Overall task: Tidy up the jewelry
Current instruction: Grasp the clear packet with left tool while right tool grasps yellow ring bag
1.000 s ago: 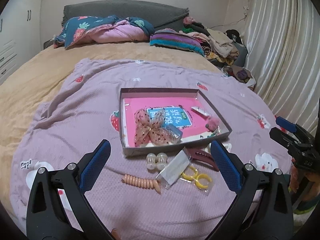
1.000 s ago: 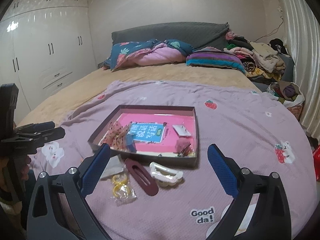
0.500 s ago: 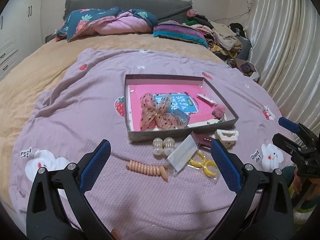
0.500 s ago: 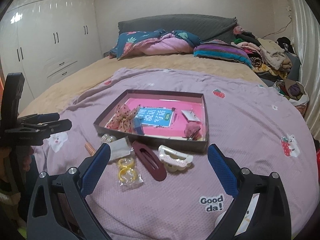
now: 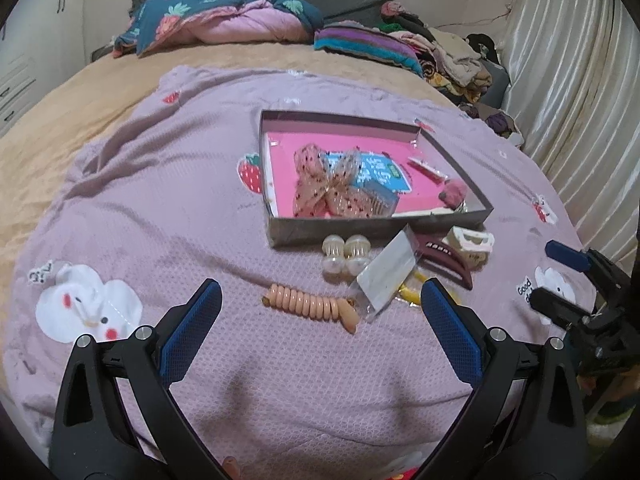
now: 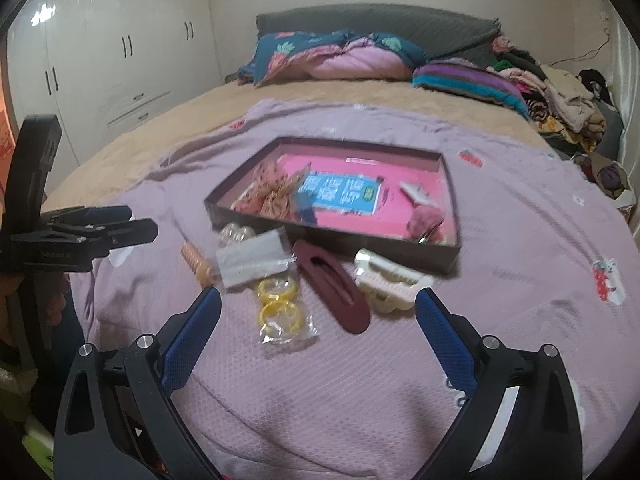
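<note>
my right claw (image 6: 318,312) spread wide, holding nothing — hovering over the purple blanket (image 6: 500,240) | yellow rings bag (image 6: 280,312), maroon clip (image 6: 332,284), cream claw clip (image 6: 390,284) just ahead | tray (image 6: 332,236) behind them

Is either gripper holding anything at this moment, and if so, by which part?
Nothing is held. The left gripper and right gripper are both open and empty above the blanket.

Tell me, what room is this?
Most likely a bedroom: a big bed with pillows against a grey headboard, and a white wardrobe along the wall.
</note>
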